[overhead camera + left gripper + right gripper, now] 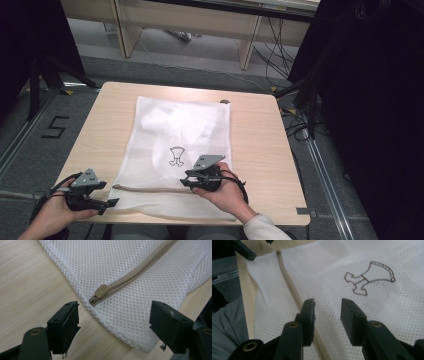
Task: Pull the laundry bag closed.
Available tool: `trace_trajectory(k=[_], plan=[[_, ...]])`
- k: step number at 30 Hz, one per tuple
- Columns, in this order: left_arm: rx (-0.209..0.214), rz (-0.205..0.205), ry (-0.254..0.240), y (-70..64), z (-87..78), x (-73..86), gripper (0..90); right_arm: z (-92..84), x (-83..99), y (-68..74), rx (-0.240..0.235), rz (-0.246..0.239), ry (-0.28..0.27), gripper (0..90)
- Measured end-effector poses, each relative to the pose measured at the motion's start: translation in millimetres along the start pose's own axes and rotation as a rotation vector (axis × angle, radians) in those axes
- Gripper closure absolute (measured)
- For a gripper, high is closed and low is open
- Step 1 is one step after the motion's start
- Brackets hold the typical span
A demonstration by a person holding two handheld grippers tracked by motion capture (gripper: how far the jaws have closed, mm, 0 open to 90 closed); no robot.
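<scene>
A white mesh bag [175, 150] is laid flat on the middle of the wooden surface [260, 150], its near edge toward six o'clock. A tan zip [150, 189] is run across the bag near that edge, and a small dark outline drawing [176, 155] is printed at the bag's centre. In the left gripper view the zip's tan pull tab [101, 290] is seen at the zip's end, close to the bag's corner. The left gripper [102, 202] is held at about seven o'clock, just beside that corner, with its jaws spread wide and nothing between them. The right gripper [192, 180] is held at about five o'clock over the mesh, beside the zip's other end; its jaws are parted and nothing is gripped.
</scene>
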State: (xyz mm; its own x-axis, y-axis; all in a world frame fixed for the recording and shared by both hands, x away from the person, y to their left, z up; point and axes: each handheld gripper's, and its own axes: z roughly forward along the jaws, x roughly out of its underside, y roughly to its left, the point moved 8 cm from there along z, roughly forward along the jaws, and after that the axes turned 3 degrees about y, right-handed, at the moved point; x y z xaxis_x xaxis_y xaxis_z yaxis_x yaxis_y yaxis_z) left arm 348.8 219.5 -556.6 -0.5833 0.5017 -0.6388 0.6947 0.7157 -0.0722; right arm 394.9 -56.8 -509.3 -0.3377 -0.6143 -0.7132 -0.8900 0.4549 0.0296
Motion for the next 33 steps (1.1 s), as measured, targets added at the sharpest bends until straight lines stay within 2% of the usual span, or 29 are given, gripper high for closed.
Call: trace_trajectory(k=[1, 3, 5, 11, 15, 20, 21, 23, 24, 27, 31, 32, 33], plan=[[0.0, 0.0, 0.0, 0.0, 0.0, 0.0, 23.4, 0.0, 0.0, 0.0, 0.0, 0.0, 0.0, 64.6], [0.009, -0.001, 0.0, -0.4, 0.7, -0.4, 23.3, 5.1, -8.1, 3.1, -0.016, -0.034, 0.009, 64.8], [-0.001, 0.004, 0.005, -0.5, 0.2, -0.7, 23.2, 8.8, -13.0, 4.1, -0.017, -0.035, 0.007, 65.6], [0.004, -0.001, -0.012, -0.3, 0.0, -2.1, 23.2, 22.3, -23.9, 13.0, -0.037, -0.043, 0.03, 67.9], [0.007, 0.002, -0.011, -0.9, 0.6, -2.2, 23.2, 33.0, -31.5, 18.5, -0.053, -0.073, 0.044, 68.9], [-0.003, 0.005, -0.011, -0.4, 1.0, -2.5, 23.1, 41.5, -40.3, 25.6, -0.07, -0.085, 0.057, 69.5], [0.003, -0.01, -0.01, -1.7, 1.8, -2.3, 23.1, 46.0, -44.5, 28.3, -0.076, -0.1, 0.062, 70.0], [0.003, -0.009, -0.01, -1.9, 1.9, -2.3, 23.1, 48.2, -46.3, 29.6, -0.073, -0.093, 0.062, 70.0], [0.003, -0.009, -0.011, -2.1, 1.9, -2.5, 23.1, 52.5, -50.0, 32.1, -0.086, -0.115, 0.067, 70.1], [0.0, 0.012, -0.011, -1.0, 1.2, -2.8, 23.1, 56.0, -52.4, 34.4, -0.089, -0.108, 0.074, 70.1], [0.003, 0.012, -0.01, -1.1, 1.3, -2.7, 23.1, 64.9, -56.9, 40.7, -0.1, -0.102, 0.075, 70.0], [0.003, 0.009, -0.01, -1.2, 1.4, -2.7, 23.1, 65.8, -57.6, 40.7, -0.103, -0.117, 0.08, 69.9], [0.011, -0.013, -0.012, -2.9, 2.1, -2.5, 23.1, 68.0, -59.1, 41.2, -0.103, -0.131, 0.07, 69.9]])
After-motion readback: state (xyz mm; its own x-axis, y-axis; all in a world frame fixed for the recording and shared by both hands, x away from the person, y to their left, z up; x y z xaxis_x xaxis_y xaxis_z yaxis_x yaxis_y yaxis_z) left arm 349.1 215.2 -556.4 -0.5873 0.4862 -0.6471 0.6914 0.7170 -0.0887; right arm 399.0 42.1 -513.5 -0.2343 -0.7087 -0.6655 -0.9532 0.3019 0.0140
